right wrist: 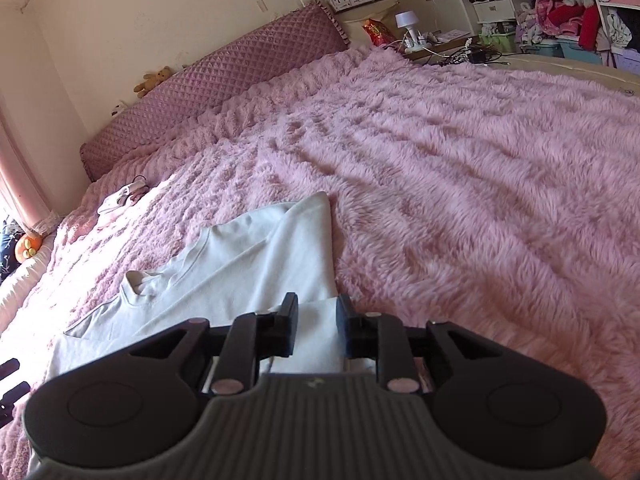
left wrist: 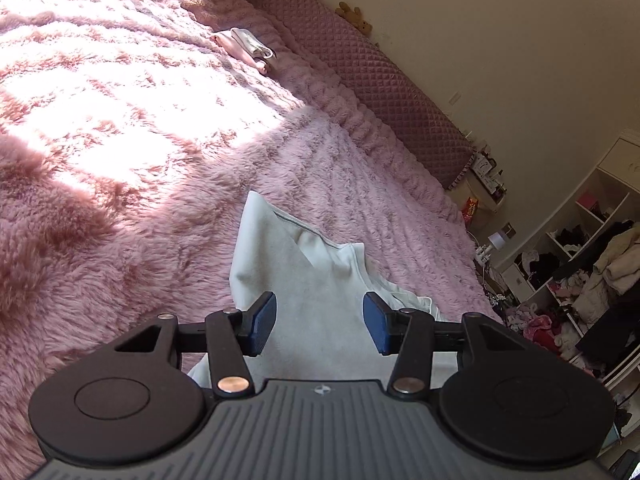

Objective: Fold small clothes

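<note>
The left gripper [left wrist: 320, 322] hangs wide open, holding nothing, over the white shirt [left wrist: 304, 304]; the right gripper [right wrist: 317, 330], half open at the shirt's 5 o'clock edge, grips nothing, probably ready for folding.

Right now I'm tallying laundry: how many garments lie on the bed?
2: a white shirt beneath both grippers, and a small folded pile near the headboard cushion, which may hold several pieces.

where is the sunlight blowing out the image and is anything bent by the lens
Left wrist view: a sun patch on the pink fluffy blanket is washed out nearly white; the quilted headboard runs curved. Right wrist view: glare only at the left edge beside the white shirt; walls bow.
</note>
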The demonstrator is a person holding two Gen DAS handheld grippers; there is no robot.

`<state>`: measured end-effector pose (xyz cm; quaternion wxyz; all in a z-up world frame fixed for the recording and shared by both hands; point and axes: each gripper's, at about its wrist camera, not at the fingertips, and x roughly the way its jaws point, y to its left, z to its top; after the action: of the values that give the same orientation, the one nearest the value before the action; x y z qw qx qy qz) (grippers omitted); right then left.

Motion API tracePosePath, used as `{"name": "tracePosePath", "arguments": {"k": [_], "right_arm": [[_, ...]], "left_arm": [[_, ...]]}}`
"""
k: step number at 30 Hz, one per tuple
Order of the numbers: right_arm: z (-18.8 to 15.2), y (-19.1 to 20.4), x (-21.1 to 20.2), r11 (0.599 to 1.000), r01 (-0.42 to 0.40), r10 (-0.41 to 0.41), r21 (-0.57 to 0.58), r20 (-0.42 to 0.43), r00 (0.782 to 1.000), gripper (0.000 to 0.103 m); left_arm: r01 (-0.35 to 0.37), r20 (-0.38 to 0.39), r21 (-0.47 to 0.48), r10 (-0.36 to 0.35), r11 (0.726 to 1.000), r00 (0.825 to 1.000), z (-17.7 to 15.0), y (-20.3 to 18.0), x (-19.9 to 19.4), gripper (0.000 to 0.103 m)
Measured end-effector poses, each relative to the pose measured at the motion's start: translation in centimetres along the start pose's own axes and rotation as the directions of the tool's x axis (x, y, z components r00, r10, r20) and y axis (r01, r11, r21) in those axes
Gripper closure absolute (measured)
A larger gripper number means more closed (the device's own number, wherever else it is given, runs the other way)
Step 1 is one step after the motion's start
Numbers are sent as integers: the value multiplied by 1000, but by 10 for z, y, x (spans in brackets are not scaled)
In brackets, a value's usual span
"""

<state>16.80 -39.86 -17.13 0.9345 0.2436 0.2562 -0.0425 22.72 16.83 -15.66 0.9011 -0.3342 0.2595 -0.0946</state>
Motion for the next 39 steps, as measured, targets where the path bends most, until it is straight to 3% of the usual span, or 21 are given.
{"name": "tracePosePath", "arguments": {"k": [2, 6, 10, 14, 21, 23, 27, 34, 39], "right_arm": [[-4, 8, -11, 997, -79, 79, -9, -25, 997, 85], [-17, 19, -11, 991, -124, 118, -54, -91, 989, 84], [-33, 19, -1, 996, -54, 43, -65, -153, 987, 85], [-41, 8, 1, 998, -18, 9, -60, -149, 989, 95], [-41, 10, -8, 997, 11, -24, -79, -164, 986, 92], [-37, 13, -25, 998, -5, -6, -69, -158, 987, 81], [-31, 15, -70, 996, -50, 40, -78, -123, 992, 74], [-25, 13, -168, 987, -87, 79, -135, -65, 995, 58], [-37, 10, -230, 977, -89, 80, -195, -54, 995, 49]], "left_arm": [[3, -11, 2, -3, 1000, 1000, -8, 1, -10, 46], [-22, -66, 11, 23, 1000, 998, -22, 5, -7, 45], [-84, -98, -23, 82, 996, 992, -31, 23, 1, 45], [-89, -105, -49, 83, 995, 991, -33, 32, 2, 47], [-88, -93, -36, 84, 995, 992, -31, 17, -13, 47], [-65, -83, -24, 63, 998, 995, -29, 7, -27, 47], [-21, -66, 74, 25, 997, 998, -32, -24, -67, 42], [-56, -160, 272, 103, 961, 982, -58, -73, -123, 28], [-74, -222, 237, 129, 969, 966, -88, -73, -156, 27]]}}
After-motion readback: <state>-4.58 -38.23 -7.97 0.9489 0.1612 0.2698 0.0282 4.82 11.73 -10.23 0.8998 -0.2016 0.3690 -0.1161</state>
